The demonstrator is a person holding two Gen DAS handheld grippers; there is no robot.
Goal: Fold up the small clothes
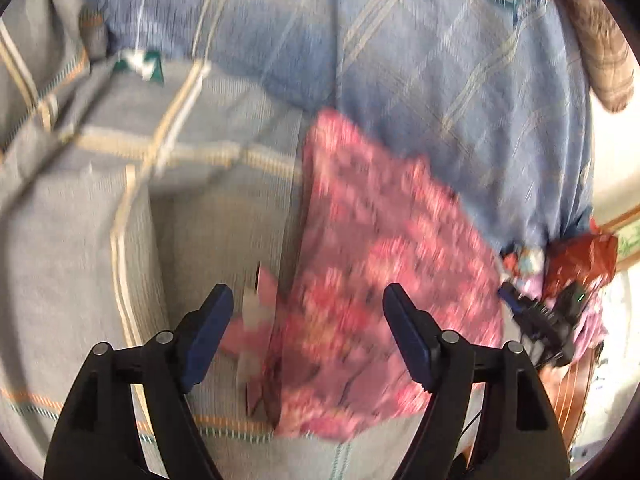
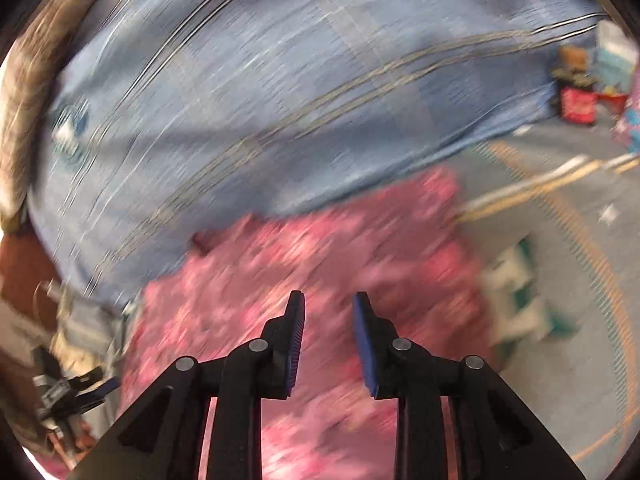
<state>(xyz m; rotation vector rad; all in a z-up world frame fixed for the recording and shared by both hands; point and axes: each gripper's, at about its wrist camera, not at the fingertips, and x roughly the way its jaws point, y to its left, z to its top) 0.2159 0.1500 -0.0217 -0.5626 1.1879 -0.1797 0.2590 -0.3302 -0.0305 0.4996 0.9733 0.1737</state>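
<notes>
Both my grippers, left (image 1: pixel 308 334) and right (image 2: pixel 328 344), hang released and empty above the bedspread (image 1: pixel 224 216), jaws parted with nothing between them, since the pink floral garment (image 1: pixel 384 280) lies flat on it, seemingly laid ready for folding.

Support surface: a bed covered by a grey sheet (image 1: pixel 80 248) with cream and orange stripes. 1 blue checked cloth (image 1: pixel 440 60) lies spread across its far side. 1 pink floral garment (image 1: pixel 380 264) lies flat on the sheet, its far edge touching the blue cloth. Both views blurred.
</notes>
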